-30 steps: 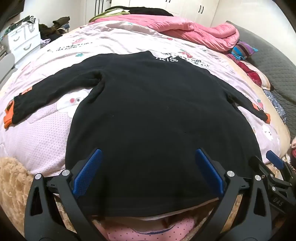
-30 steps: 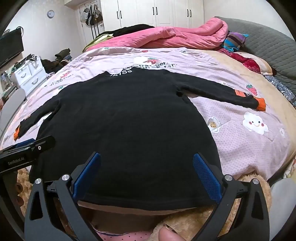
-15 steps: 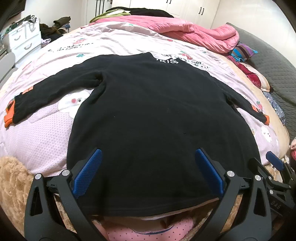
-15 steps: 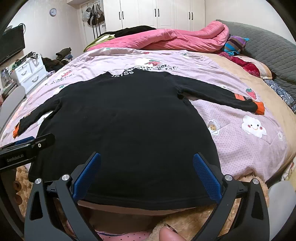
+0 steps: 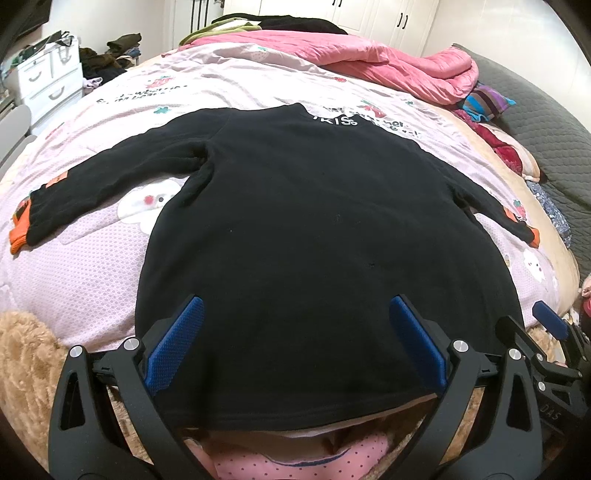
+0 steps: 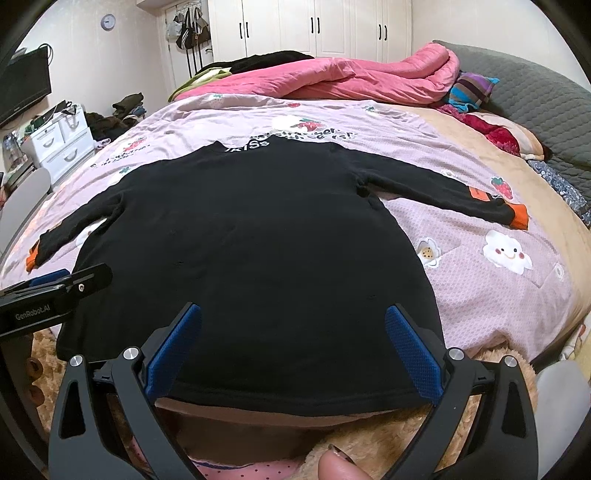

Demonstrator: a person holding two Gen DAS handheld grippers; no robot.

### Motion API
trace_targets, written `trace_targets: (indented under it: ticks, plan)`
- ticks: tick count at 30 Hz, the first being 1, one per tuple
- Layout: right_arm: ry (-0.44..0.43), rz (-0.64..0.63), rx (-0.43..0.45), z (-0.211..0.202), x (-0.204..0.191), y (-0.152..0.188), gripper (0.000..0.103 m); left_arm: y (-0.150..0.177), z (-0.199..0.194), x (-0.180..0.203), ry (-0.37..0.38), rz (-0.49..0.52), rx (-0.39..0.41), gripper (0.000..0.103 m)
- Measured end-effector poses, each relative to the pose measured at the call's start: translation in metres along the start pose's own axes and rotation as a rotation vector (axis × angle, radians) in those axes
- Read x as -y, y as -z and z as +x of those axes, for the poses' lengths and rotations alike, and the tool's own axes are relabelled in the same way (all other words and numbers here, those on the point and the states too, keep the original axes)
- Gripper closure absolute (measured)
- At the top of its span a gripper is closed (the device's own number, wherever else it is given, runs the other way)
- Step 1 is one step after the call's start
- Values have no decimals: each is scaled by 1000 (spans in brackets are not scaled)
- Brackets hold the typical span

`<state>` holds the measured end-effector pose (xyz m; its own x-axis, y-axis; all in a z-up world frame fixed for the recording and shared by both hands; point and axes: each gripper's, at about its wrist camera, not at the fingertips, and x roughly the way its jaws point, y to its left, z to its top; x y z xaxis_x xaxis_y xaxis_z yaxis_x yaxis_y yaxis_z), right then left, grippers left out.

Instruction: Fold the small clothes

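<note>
In the left wrist view, a black sweater (image 5: 314,236) lies spread flat on the bed (image 5: 92,266), back up, hem toward the near edge and collar toward the far side. Both sleeves stretch outward; the sleeve at the left ends in an orange cuff (image 5: 20,236) near the bed's left edge, and the other sleeve reaches toward the right edge. The left claw (image 5: 295,339) hangs over the hem with its blue pads (image 5: 173,347) wide apart and nothing between them. The right claw (image 5: 546,350) shows at the lower right corner, beside the sweater's right hem corner. A pink quilt (image 5: 369,66) is bunched along the far side of the bed, and a white drawer unit (image 5: 48,85) stands beyond the left edge.

In the right wrist view, the same sweater (image 6: 258,240) covers the middle of the bed (image 6: 517,295), its hem lying at the near edge over a fuzzy tan blanket (image 6: 388,435). The right claw (image 6: 293,347) sits above the hem, fingers spread wide and gripping nothing. The left claw (image 6: 55,291) comes in from the left, over the sweater's left hem corner; I cannot tell its opening from this side. A fingertip (image 6: 336,467) shows at the bottom edge. White wardrobes (image 6: 314,29) stand behind the bed.
</note>
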<state>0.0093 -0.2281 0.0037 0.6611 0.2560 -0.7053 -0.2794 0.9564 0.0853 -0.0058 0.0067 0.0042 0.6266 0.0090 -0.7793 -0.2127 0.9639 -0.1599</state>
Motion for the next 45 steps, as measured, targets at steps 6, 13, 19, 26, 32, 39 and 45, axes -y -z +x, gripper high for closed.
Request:
trace_targets:
  ticks: [6, 13, 19, 26, 32, 39, 45]
  plan:
    - [-3, 2, -1, 0, 0, 0, 4, 1, 2, 0, -2, 5, -3, 9]
    - [-2, 2, -1, 0, 0, 1, 4, 2, 2, 0, 2, 3, -5, 9]
    - [-3, 2, -3, -1, 0, 1, 4, 2, 3, 1, 1, 4, -5, 9]
    - [-4, 2, -4, 0, 0, 1, 4, 3, 5, 3, 1, 11, -8, 9]
    - [-11, 4, -6, 1, -1, 1, 4, 3, 5, 3, 1, 12, -8, 9]
    - [-21, 6, -13, 7, 0, -3, 4, 2, 9, 5, -1, 19, -24, 9]
    - [-21, 12, -12, 15, 4, -12, 4, -4, 15, 6, 0, 22, -31, 9]
